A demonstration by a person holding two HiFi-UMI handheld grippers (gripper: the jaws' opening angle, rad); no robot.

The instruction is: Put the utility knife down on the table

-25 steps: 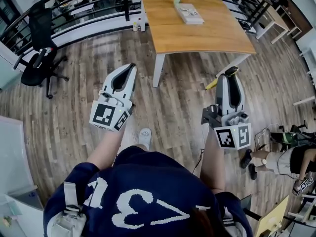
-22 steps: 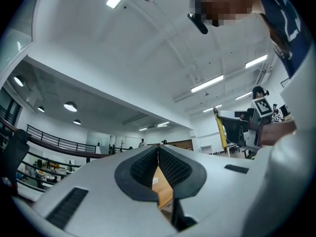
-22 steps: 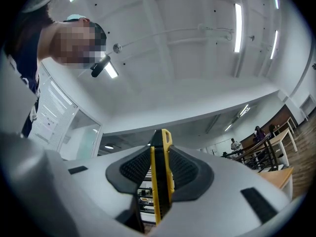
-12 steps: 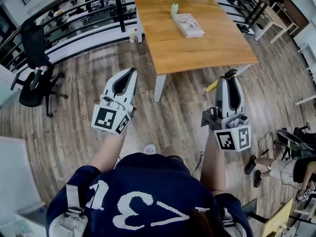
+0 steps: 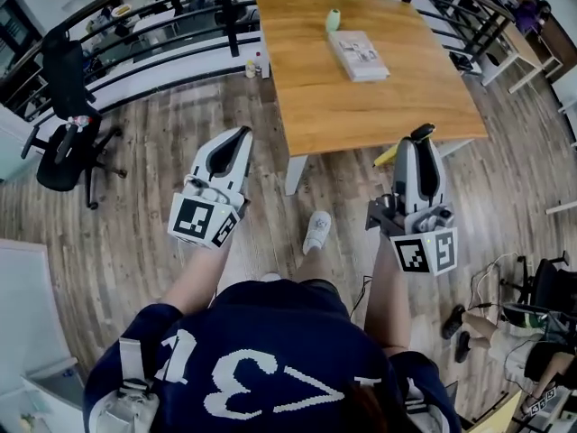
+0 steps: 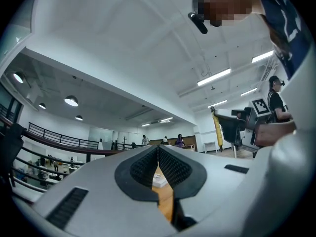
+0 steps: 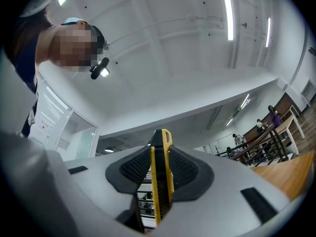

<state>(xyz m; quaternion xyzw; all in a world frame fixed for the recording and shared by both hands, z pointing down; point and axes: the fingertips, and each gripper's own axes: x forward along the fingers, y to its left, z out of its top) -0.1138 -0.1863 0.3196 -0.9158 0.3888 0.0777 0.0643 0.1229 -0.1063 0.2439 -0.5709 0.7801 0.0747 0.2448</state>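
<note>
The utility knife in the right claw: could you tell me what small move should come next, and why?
Probably carry the right claw forward over the wooden table, then lower. It is shut on the utility knife, and the head view shows it only about at the table's near edge, mostly above the floor.

Your right gripper (image 7: 159, 158) has its jaws clamped on the knife (image 7: 160, 191), which stands edge-on between the ribbed black pads (image 7: 134, 169), its yellow-and-black end poking just past them. Beyond the jaws you look up at a white ceiling (image 7: 163, 48) with strip lights (image 7: 228, 9), and your head with a small black camera (image 7: 98, 68) shows at upper left. At lower right are a dark railing (image 7: 261, 144), a corner of the wooden table (image 7: 291, 174) and a few distant people (image 7: 271, 115).
</note>
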